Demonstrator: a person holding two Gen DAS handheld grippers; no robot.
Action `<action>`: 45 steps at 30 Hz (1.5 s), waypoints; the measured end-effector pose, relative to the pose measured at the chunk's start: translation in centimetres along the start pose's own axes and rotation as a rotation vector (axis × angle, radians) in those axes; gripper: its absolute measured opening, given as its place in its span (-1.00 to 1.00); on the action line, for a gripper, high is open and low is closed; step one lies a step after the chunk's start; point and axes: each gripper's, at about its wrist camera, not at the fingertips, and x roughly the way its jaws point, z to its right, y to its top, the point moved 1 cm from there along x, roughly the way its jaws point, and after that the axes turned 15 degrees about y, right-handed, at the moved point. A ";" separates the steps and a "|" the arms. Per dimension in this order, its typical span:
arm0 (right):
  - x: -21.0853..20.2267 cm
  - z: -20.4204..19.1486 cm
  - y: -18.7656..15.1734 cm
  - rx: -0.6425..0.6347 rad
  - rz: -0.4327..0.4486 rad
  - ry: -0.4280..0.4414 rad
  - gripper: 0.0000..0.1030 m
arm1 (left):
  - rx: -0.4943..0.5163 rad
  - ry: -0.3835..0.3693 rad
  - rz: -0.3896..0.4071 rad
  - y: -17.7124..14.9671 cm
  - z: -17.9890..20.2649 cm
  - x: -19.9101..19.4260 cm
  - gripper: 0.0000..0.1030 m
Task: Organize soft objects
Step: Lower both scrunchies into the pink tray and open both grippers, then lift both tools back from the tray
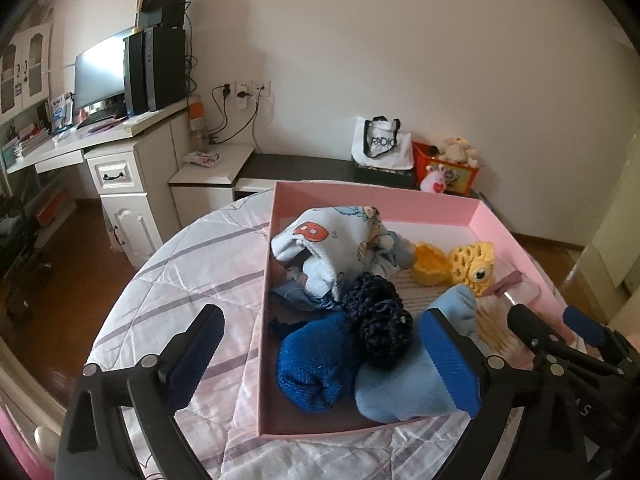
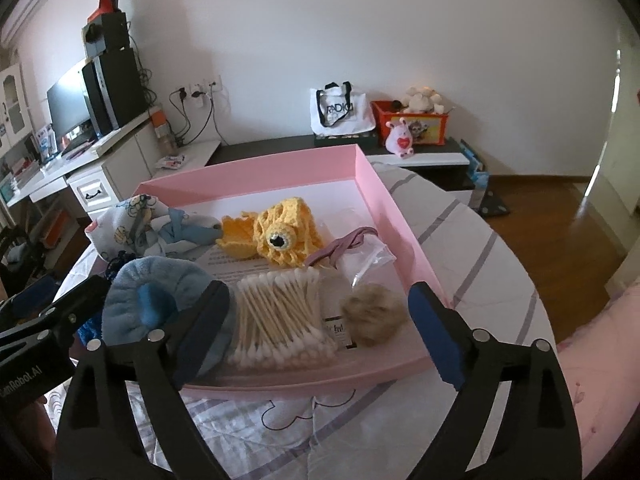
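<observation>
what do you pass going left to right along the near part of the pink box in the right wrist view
light blue sock → bundle of cotton swabs → tan fluffy pom-pom, all inside the pink box

We see the shallow pink cardboard box (image 2: 372, 184) crowded along its left side and front: printed white cloth bundle (image 1: 336, 240), dark navy yarn ball (image 1: 380, 320), royal-blue knitted piece (image 1: 316, 364), pale blue fleece sock (image 1: 400, 388). The bundle of cotton swabs (image 2: 280, 316) and tan fur pompom (image 2: 374, 314) block the front right. Bare floor shows at the far right corner (image 2: 340, 192). The quilted bedspread (image 1: 200, 264) left of the box lies open.
</observation>
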 end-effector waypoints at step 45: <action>-11.0 -1.6 -1.7 -0.016 0.111 -0.017 1.00 | 0.052 0.033 0.086 -2.8 -0.9 -12.0 1.00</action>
